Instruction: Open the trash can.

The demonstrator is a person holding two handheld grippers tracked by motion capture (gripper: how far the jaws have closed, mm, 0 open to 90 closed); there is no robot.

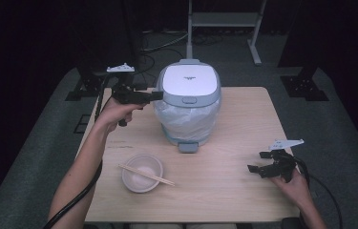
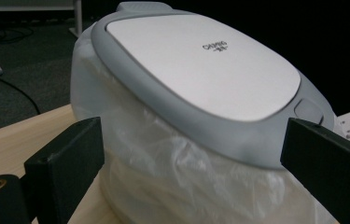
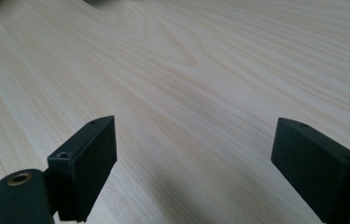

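The left gripper, jaws spread wide and holding nothing, sits right at the left edge of the bin's closed grey-and-white lid, the bin standing mid-table with a white bag lining it, while the right gripper rests wide open, well apart.

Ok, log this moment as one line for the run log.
left gripper: open, at bin lid rim | right gripper: open, idle over table | bin: lid shut, bag-lined | bowl: chopsticks across

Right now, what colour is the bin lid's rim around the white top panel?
Grey, framing the lid; the left gripper view shows it best.
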